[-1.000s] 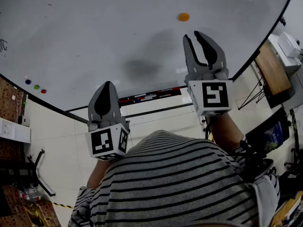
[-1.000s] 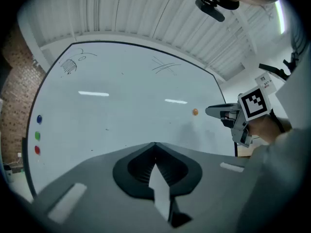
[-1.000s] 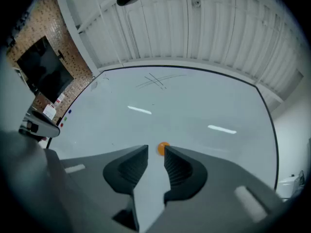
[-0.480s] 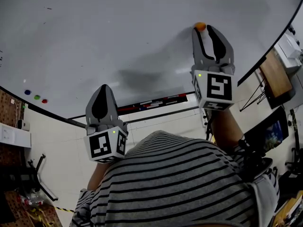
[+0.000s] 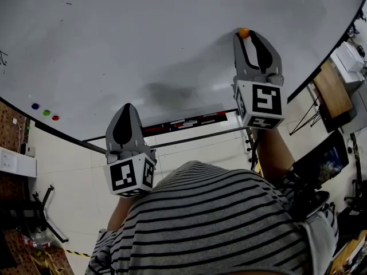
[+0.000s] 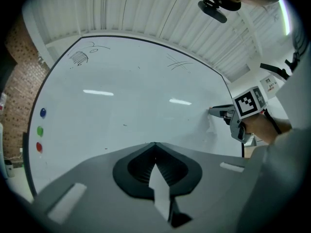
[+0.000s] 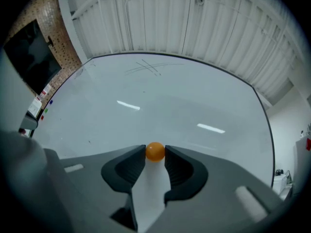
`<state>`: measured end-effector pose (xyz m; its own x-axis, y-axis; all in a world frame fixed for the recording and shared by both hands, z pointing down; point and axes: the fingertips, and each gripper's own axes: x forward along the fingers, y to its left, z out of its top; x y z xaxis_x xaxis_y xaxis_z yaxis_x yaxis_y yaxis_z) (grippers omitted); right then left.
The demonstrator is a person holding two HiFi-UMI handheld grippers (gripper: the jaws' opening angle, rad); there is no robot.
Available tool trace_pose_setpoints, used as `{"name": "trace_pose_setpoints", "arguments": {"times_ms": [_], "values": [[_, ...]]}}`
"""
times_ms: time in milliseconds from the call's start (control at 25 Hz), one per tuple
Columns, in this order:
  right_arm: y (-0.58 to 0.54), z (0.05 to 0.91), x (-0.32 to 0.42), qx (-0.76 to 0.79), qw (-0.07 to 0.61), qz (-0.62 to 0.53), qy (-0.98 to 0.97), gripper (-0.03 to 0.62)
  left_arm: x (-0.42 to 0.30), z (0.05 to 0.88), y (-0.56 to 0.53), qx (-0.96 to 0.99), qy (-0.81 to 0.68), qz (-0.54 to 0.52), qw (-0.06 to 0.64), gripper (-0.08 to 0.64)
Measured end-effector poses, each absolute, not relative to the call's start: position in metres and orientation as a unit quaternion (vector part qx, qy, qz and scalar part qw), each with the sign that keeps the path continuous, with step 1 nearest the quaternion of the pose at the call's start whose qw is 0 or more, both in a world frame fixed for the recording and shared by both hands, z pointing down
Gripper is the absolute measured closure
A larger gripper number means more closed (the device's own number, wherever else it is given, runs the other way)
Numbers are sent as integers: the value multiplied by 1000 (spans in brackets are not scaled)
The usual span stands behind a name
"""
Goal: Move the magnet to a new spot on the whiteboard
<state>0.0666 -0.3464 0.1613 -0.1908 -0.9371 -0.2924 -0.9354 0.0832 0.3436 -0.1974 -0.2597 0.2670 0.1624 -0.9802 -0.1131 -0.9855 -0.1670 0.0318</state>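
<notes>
Right gripper [image 5: 250, 34] has gone up the whiteboard [image 5: 143, 50] since a second ago, when the magnet sat clear of its tips; now the tips bracket it. Left gripper [image 5: 127, 110] has barely shifted and hangs low near the board's bottom edge, above the person's striped shirt [image 5: 218, 222], its jaws pressed together on nothing. In the right gripper view the jaws are narrowed onto the orange magnet [image 7: 155, 151], both pads touching its sides, and it looks seated on the board, upper right area. Step in hand: the grasp, likely just completed. Next move calls for pulling it off the surface, then setting it on a bare patch elsewhere. Blue, green and red dots [image 6: 40, 130] sit in a column at the left edge. Scribbles [image 6: 80, 57] up top aren't legible; no brand text seen.
</notes>
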Motion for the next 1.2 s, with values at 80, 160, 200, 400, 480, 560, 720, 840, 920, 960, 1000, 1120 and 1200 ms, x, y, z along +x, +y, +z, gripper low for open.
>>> {"name": "trace_pose_setpoints", "arguments": {"times_ms": [80,160,200,400,480,560,720,840,920,960,1000,1120,1200], "values": [[-340,160,57,630,-8,-240,-738,468,-200,272,-263,-764,643,52,26,545],[-324,156,60,622,-23,-239,-745,468,-189,273,-257,-766,640,50,33,545],[-317,159,65,617,-23,-236,-750,468,-183,275,-254,-766,640,50,33,545],[-277,180,60,594,-12,-225,-772,468,-175,281,-232,-763,644,50,21,545],[-245,187,58,586,-14,-216,-781,468,-170,283,-205,-765,642,49,24,545],[-216,197,63,578,-12,-202,-790,468,-162,288,-180,-764,643,48,27,545],[-171,223,77,571,-3,-167,-804,468,-140,297,-139,-764,642,57,24,545],[-143,229,79,563,-12,-153,-812,468,-126,297,-110,-763,644,53,20,545],[-129,230,80,558,-17,-150,-816,468,-122,298,-95,-761,647,53,22,545],[-123,230,81,556,-17,-152,-817,468,-119,299,-88,-760,647,52,24,545],[-118,231,82,554,-16,-157,-817,468,-117,299,-82,-760,647,51,26,545],[-107,231,87,552,-12,-170,-816,468,-110,302,-67,-761,646,42,36,545],[-102,227,88,551,-16,-174,-816,468,-106,302,-61,-761,646,28,51,546]]}}
